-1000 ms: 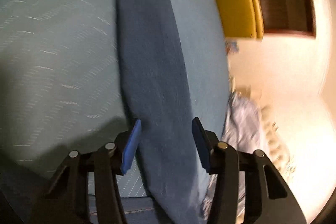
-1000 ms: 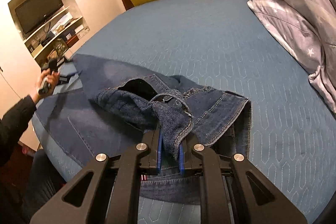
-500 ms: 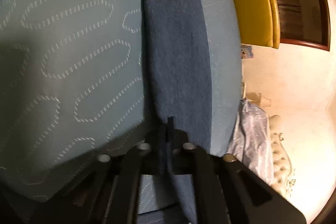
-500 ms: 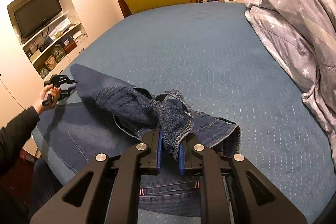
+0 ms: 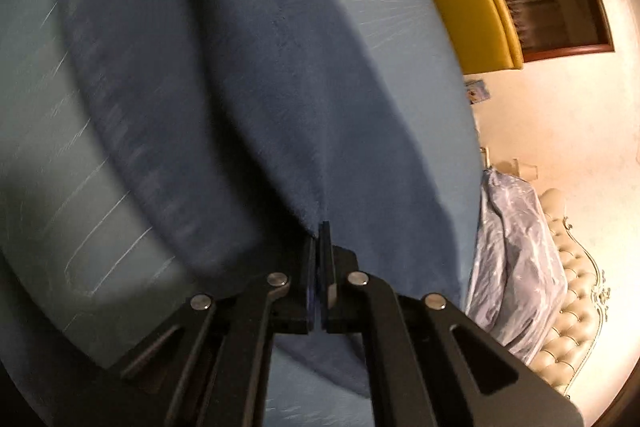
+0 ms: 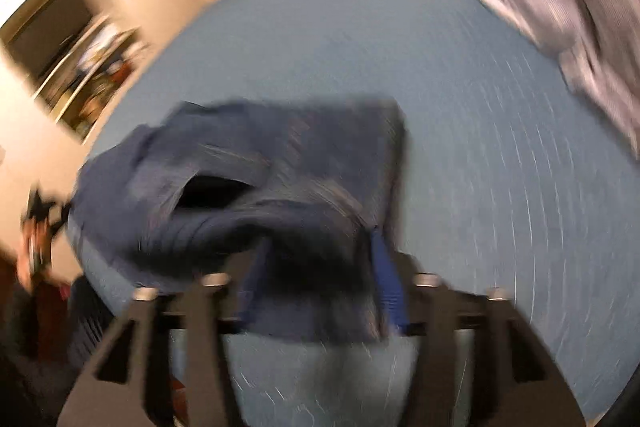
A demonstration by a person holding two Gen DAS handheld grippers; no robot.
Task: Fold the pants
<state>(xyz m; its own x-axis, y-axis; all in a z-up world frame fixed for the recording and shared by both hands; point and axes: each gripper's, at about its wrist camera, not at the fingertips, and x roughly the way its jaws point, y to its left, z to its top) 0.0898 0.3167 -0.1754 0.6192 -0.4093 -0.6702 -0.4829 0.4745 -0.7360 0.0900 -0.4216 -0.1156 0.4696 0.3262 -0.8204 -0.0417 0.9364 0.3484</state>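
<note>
The jeans [image 6: 280,195] lie on the blue bed [image 6: 500,187], bunched into a rough first fold with the waist opening gaping (much of the picture is blurred). The left claw [image 5: 320,247] is pinched tight on a denim edge, pulling a leg taut; the right claw [image 6: 320,267] has just been opening, its jaws standing wide with cloth loose between them. By my judgement, squaring and the final folds remain.

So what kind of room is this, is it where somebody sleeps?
Most likely a bedroom. The jeans lie on a big bed with a blue cover, a crumpled duvet sits by a padded headboard, and there is a yellow armchair too.
</note>
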